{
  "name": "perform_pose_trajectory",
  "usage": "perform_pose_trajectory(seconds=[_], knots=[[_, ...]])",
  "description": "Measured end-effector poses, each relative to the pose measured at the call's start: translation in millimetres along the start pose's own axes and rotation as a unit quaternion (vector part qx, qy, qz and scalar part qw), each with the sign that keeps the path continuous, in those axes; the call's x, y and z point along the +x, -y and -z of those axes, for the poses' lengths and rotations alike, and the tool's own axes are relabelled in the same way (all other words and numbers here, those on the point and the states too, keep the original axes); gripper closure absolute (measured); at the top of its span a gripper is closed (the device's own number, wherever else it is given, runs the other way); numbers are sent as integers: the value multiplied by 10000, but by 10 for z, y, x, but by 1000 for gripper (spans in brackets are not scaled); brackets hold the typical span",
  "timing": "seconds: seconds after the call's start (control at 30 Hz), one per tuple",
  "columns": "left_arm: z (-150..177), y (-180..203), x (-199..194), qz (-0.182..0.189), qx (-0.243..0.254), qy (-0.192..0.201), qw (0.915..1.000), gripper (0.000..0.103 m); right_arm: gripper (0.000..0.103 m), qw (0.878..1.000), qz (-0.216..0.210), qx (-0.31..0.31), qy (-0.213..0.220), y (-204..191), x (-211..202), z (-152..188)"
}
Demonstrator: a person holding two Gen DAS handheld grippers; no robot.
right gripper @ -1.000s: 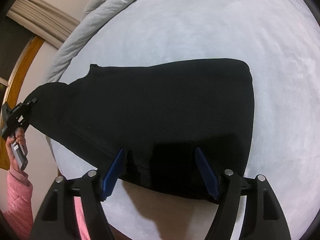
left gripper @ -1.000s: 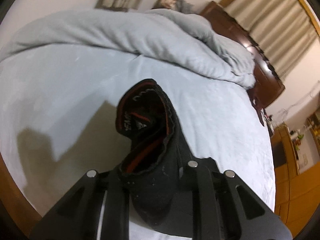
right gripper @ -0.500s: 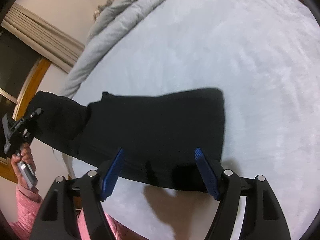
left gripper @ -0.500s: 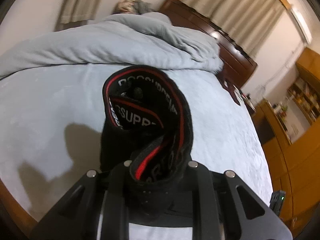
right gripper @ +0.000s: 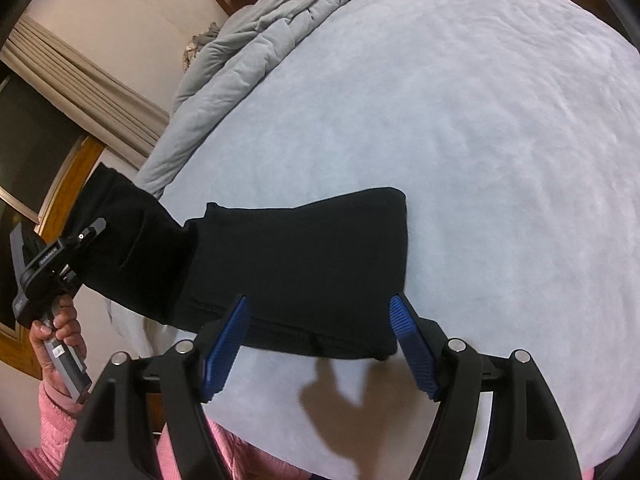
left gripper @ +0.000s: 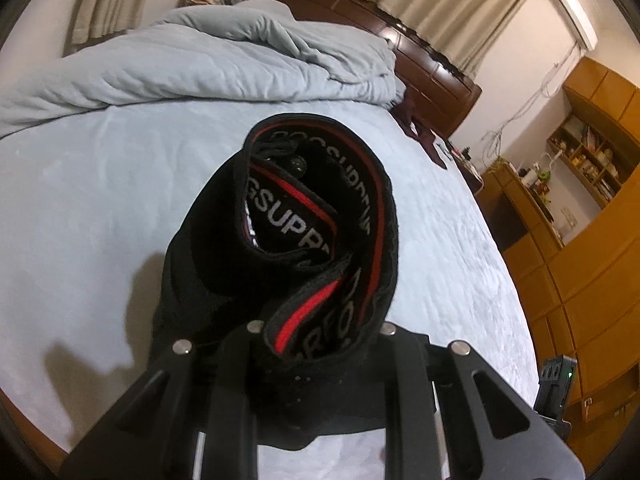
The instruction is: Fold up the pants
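Note:
The black pants lie folded on the pale blue bed sheet, their waist end lifted at the left. My left gripper is shut on the pants' waistband, black with a red stripe and grey lettering, held above the sheet. That gripper also shows in the right wrist view, gripping the raised end. My right gripper is open and empty, its blue pads hovering just above the near edge of the pants.
A crumpled grey duvet lies across the far part of the bed. A dark wooden headboard stands behind it. Wooden cabinets and shelves line the right wall. The bed's wooden edge runs at the left.
My left gripper has lifted the waistband and tilted up. My right gripper has pulled back and up from the pants, which now look smaller and farther.

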State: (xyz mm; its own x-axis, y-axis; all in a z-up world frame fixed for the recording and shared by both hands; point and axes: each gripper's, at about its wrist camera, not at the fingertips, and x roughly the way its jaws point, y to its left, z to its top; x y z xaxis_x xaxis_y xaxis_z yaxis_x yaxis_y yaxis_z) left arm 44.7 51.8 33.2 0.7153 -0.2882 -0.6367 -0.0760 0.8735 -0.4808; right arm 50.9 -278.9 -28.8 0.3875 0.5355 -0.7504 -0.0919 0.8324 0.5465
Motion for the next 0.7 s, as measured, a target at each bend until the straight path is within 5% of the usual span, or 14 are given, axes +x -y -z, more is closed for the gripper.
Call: perform_pose_trajectory(seconds=[0.7], knots=[[505, 731, 913, 254, 343, -846, 9955, 84, 30, 9996, 1, 248, -96, 185, 135, 71]])
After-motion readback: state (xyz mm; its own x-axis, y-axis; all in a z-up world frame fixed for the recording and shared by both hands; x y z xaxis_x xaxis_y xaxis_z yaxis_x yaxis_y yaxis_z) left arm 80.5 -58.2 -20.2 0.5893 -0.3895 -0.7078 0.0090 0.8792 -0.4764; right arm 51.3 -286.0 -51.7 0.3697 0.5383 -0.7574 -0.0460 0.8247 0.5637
